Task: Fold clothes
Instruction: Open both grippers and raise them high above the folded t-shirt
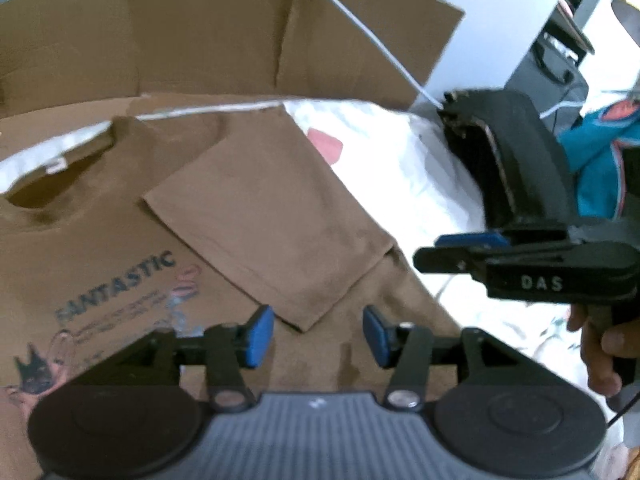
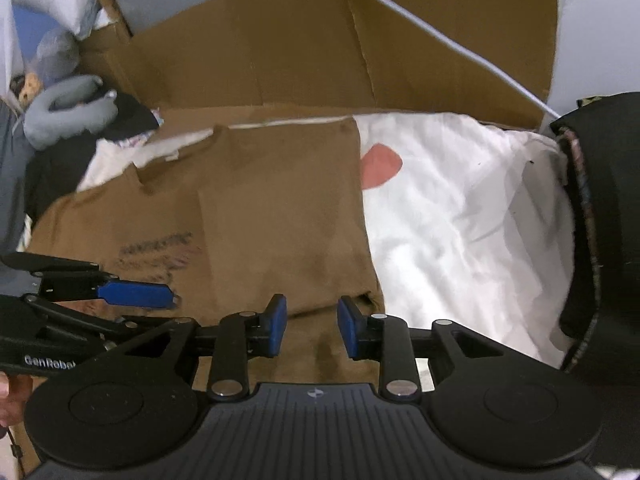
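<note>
T-shirt [image 1: 120, 240]: brown, flat on white bedding [image 2: 460, 208], right sleeve folded in.
Left view only: "FANTASTIC" print, at 9 o'clock.
Right view only: grey pillow [image 2: 68, 108], at 10 o'clock.
Left gripper [image 1: 318, 336]: parted, empty (above the shirt).
Right gripper [image 2: 312, 328]: narrower gap, empty.

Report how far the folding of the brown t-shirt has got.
Done: the brown t-shirt lies flat on the white sheet, its sleeve folded in over the chest. In hand: nothing; left gripper and right gripper are open above it. Left: the other side and the final fold.
</note>
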A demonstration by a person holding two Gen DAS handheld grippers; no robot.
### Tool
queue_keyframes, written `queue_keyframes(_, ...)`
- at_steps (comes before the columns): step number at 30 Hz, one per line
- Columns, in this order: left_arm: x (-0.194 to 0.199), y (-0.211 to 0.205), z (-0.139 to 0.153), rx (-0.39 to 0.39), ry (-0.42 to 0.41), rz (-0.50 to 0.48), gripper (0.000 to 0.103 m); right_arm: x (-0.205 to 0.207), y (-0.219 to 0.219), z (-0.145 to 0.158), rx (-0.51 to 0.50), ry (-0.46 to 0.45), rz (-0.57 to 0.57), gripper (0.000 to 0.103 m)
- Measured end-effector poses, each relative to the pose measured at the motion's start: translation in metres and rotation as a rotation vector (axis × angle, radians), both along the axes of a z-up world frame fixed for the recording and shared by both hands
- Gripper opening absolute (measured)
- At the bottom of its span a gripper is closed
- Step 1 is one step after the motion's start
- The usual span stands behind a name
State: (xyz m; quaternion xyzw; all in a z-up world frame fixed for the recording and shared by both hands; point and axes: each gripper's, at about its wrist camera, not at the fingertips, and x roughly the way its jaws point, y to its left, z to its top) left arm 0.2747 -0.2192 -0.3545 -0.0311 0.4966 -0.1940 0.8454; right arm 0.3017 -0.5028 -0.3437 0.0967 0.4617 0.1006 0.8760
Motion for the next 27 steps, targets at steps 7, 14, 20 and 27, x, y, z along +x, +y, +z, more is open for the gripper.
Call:
queue_keyframes(7,-0.011,0.017,0.074,0.038,0.018,0.049,0.060,-0.013,-0.001,0.074,-0.022,0.032,-0.058,0.050)
queue_keyframes(14,-0.032,0.029,0.159,0.051,0.000,0.126,0.070,-0.039,0.002,0.162,-0.004,0.043,-0.092,0.075)
queue_keyframes(20,-0.057,0.038,0.233,0.032,-0.030,0.208,0.089,-0.067,0.003,0.234,-0.007,0.027,-0.125,0.092)
queue_keyframes(27,-0.088,0.045,0.305,0.072,-0.061,0.289,0.096,-0.098,0.009,0.301,0.028,0.016,-0.174,0.100)
